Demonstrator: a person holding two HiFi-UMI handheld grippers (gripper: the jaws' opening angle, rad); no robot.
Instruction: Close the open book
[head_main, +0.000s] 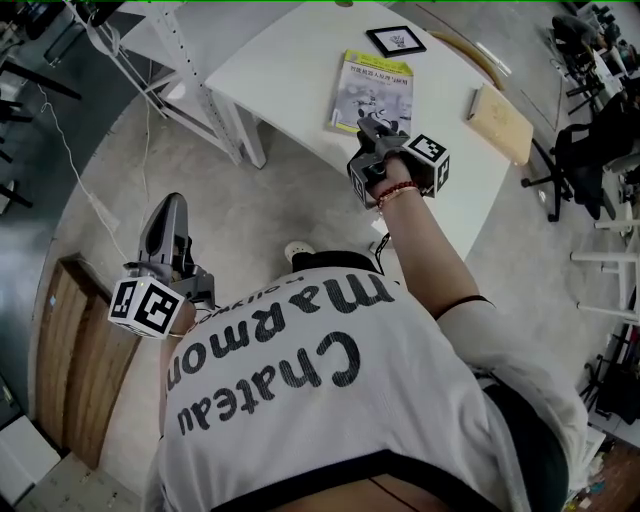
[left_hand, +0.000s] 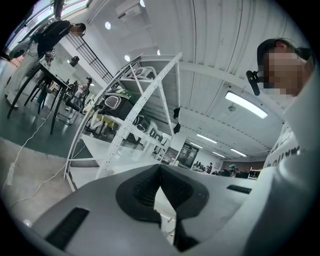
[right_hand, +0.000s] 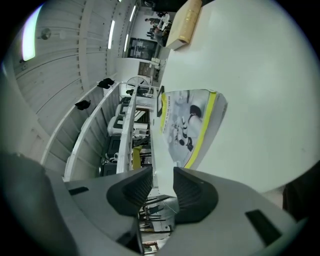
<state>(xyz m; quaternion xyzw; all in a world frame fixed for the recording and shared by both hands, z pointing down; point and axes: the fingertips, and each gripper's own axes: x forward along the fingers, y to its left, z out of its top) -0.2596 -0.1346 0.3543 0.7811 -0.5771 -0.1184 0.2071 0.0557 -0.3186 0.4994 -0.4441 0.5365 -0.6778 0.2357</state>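
Your white shirt (head_main: 330, 400) fills the foreground. The book (head_main: 374, 92) lies closed, cover up, on the white table (head_main: 290, 60), its long axis running away from you. Your right claw (head_main: 378, 127), jaws apart and empty, is by its near edge. Your left claw (head_main: 170, 205) is closed on nothing, well apart from the table.

Your white desk (head_main: 290, 65) carries closed yellow-edged book (head_main: 375, 90), black-framed picture (head_main: 396, 40), and tan block (head_main: 500, 122) near the edge.

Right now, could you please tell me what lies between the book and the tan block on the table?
Nothing: the head view shows only bare white table between the book and the tan block.
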